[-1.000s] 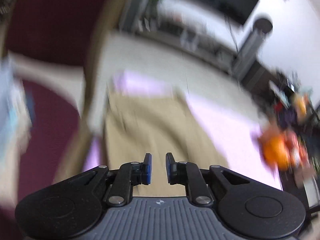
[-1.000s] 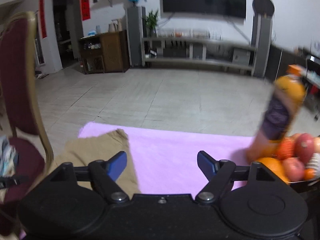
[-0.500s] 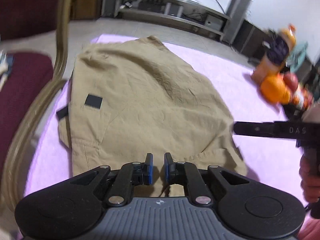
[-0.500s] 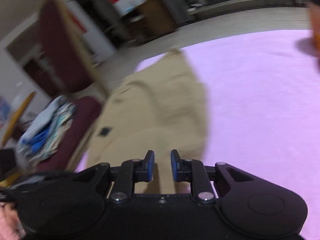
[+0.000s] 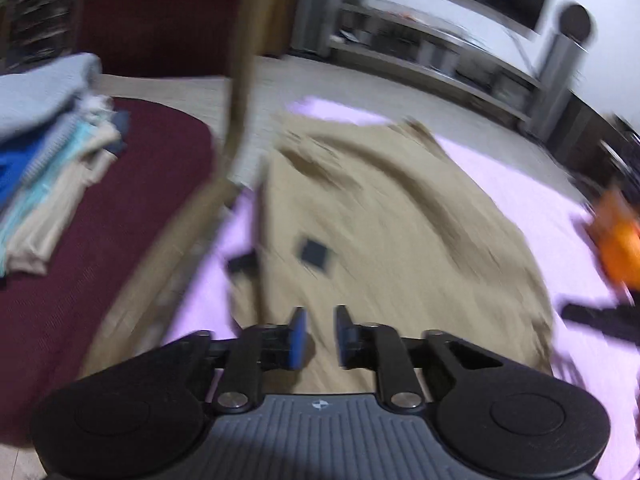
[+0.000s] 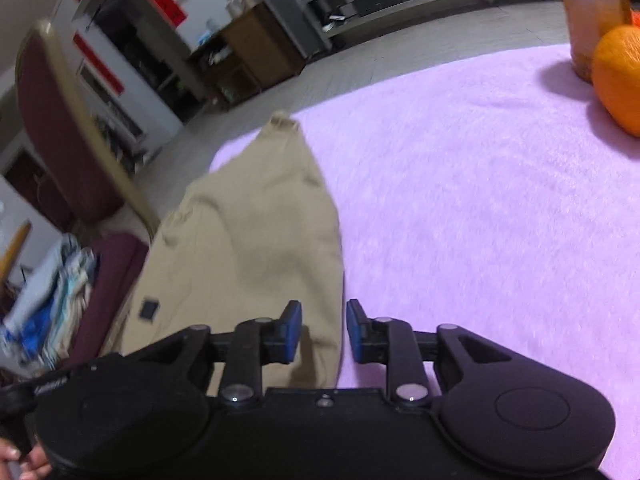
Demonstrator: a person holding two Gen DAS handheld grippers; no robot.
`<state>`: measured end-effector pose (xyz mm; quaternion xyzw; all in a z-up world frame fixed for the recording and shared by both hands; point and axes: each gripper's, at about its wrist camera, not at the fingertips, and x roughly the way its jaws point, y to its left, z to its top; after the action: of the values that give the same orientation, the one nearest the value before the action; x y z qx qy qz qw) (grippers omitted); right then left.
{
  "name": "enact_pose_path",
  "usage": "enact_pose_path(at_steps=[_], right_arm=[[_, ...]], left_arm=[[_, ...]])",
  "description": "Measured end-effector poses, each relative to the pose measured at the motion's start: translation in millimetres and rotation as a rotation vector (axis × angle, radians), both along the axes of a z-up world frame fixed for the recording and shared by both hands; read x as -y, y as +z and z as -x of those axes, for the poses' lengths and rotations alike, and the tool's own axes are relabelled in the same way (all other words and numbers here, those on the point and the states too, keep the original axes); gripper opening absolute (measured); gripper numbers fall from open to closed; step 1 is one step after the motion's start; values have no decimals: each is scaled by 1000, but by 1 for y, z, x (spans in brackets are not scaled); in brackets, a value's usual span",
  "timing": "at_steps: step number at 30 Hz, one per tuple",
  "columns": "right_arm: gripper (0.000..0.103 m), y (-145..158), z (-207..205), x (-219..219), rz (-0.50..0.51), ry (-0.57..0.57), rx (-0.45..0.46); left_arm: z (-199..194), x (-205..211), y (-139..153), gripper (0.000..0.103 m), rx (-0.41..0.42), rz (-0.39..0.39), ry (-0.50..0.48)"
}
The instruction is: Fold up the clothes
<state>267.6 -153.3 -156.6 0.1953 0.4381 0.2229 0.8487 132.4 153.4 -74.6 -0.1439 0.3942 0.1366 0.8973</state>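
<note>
A tan garment [image 5: 400, 220] with a small black patch [image 5: 314, 252] lies spread on a pink cloth [image 5: 520, 184]. My left gripper [image 5: 321, 334] hovers over its near left part. Its jaws are opening, and a narrow gap shows only fabric below, nothing pinched. In the right wrist view the same garment [image 6: 256, 232] lies to the left on the pink cloth [image 6: 460, 200]. My right gripper [image 6: 324, 330] stands over its near right edge. Those jaws are opening too, and the pads do not press the cloth. The left wrist view is blurred.
A dark red chair [image 5: 120, 220] stands to the left of the table with a pile of folded clothes [image 5: 48, 152] on its seat. An orange [image 6: 620, 76] and a bottle [image 6: 592, 12] sit at the far right. A person's fingers [image 6: 24, 460] show at the lower left.
The right gripper dropped from a view across the room to the garment's right edge, and its wide jaws narrowed. The left jaws, nearly shut before, have parted, and its view swung left toward the chair.
</note>
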Motion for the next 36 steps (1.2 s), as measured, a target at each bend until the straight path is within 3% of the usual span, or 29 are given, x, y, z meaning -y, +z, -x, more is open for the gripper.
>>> enact_pose_path(at_steps=[4,7,9,14,16,19,22,24,26,29,32,36], right_arm=[[33,-2,-8,-3,-18,-31,10],[28,8,-7,-17,58,23,48],[26,15,-4,-18,46,65,58],[27,18,-1,-18,25,106,10],[27,35,7,-14,76,110,32],[27,71,23,-5,133,125,97],[27,119,36,5,127,121,193],[27,143,40,5,64,108,235],[27,158,39,0,-20,111,245],[27,150,27,-24,-146,162,176],[28,105,-2,-56,-152,205,83],[22,25,-54,-93,-177,283,-113]], left_arm=[[-21,-9,-8,29,-61,-36,57],[-25,9,-12,29,-72,-99,-2],[-26,21,-14,26,-76,-153,-24],[-26,26,-20,23,-71,-189,-47],[-21,20,-11,19,-24,-153,-38],[-2,13,18,19,122,-78,-59],[21,13,43,19,279,-32,-136],[29,16,48,19,318,-22,-193],[23,22,40,18,258,-23,-225],[3,30,9,18,70,-16,-214],[-19,27,-38,13,-156,61,-154],[-20,25,-47,15,-166,32,-152]])
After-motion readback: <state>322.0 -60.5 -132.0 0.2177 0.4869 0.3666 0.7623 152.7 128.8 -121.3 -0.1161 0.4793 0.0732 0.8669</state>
